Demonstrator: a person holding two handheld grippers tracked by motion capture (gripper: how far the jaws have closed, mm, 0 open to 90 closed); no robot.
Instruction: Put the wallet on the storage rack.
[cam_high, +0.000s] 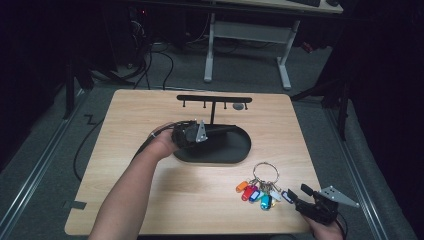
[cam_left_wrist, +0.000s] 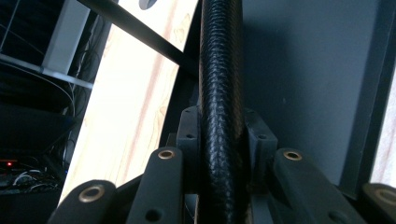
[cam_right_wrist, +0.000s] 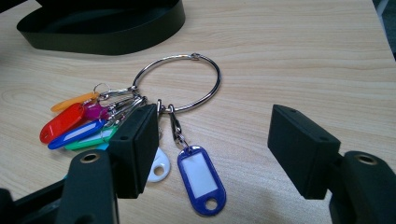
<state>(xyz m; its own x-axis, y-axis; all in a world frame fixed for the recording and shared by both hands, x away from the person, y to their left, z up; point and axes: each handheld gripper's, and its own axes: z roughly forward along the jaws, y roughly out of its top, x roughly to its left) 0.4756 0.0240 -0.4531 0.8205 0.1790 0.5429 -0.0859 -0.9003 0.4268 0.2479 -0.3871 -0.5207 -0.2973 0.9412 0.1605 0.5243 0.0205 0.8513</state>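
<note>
My left gripper (cam_high: 212, 131) hovers over the black oval tray (cam_high: 237, 152), shut on a black rod-like thing with a leather texture (cam_high: 225, 129). In the left gripper view that rod (cam_left_wrist: 220, 93) runs up between the pads (cam_left_wrist: 189, 135), which press on both its sides. A large metal key ring (cam_high: 265, 172) with several coloured tags (cam_high: 254, 193) lies at the front right. My right gripper (cam_high: 298, 194) sits open right beside it. In the right gripper view the ring (cam_right_wrist: 212, 70) and a blue tag (cam_right_wrist: 201, 179) lie between and ahead of my right gripper's (cam_right_wrist: 219, 149) wide-spread jaws, untouched.
A black T-shaped hook rack (cam_high: 214, 99) rises from the back of the tray, and a small grey oval (cam_high: 239, 106) shows under its bar. The wooden table (cam_high: 140, 200) ends close to my right hand. White desk legs (cam_high: 285, 65) and cables stand beyond the far edge.
</note>
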